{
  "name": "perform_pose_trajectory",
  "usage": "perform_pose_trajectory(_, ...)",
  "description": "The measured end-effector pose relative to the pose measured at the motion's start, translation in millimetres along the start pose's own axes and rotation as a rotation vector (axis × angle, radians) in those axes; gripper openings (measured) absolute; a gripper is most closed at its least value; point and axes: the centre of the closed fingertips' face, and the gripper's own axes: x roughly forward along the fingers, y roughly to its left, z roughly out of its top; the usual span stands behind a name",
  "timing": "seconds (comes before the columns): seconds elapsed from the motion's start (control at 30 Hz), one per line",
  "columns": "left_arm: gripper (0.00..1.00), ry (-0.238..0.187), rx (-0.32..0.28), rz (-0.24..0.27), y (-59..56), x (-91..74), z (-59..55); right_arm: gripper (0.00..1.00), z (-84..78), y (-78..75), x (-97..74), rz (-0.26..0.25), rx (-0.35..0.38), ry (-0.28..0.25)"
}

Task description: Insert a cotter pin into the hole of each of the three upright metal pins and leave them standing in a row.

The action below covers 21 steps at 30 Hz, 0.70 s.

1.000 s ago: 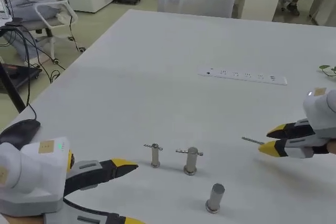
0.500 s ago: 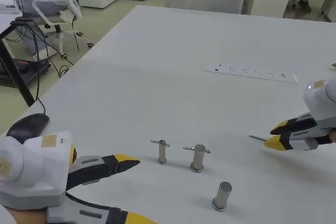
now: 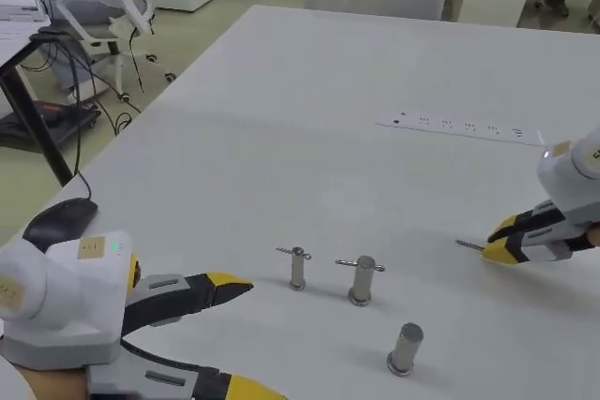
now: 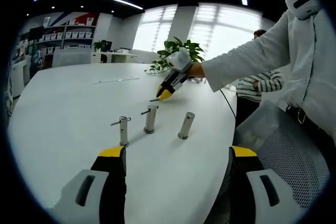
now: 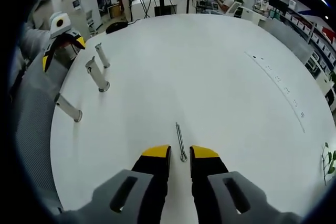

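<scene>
Jaws of the left gripper (image 3: 242, 334) are spread wide with nothing between them at the lower left of the head view, the tool held low over the white table (image 3: 309, 119). Three metal pins (image 3: 362, 283) are stood in a slanting row at lower centre; fitted cotter pins (image 3: 345, 263) are carried through the left two. At the right edge the right gripper (image 3: 500, 241) is levelled leftward. Its jaws are narrowed around the loop of a loose cotter pin (image 5: 180, 139), with gaps seen either side.
</scene>
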Motion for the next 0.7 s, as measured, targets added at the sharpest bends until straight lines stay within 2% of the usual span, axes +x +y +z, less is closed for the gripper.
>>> perform_pose_trajectory(0.1, 0.8, -0.002, -0.001, 0.003, 0.3, -0.2, 0.0, 0.16, -0.8, 0.0, 1.0, 0.003, -0.006, 0.007)
perform_pose_trajectory(0.2, 0.8, -0.002, -0.002, 0.003, 0.5, -0.4, -0.5, 0.15, -4.9, 1.7, 4.1, 0.01, -0.026, 0.037)
perform_pose_trajectory(0.33, 0.79, -0.003, -0.004, 0.004, 0.9, -0.8, -0.5, 0.14, -3.7, 1.4, 4.5, 0.006, -0.031, 0.038)
perform_pose_trajectory(0.53, 0.79, -0.004, -0.004, 0.006, 1.5, -0.8, -0.2, 0.09, -3.3, 5.0, 5.1, 0.002, -0.115, 0.069)
perform_pose_trajectory(0.7, 0.79, -0.005, -0.003, 0.003, 0.5, 0.3, 0.3, 0.08, -3.2, 5.2, 5.2, 0.004, -0.14, 0.08)
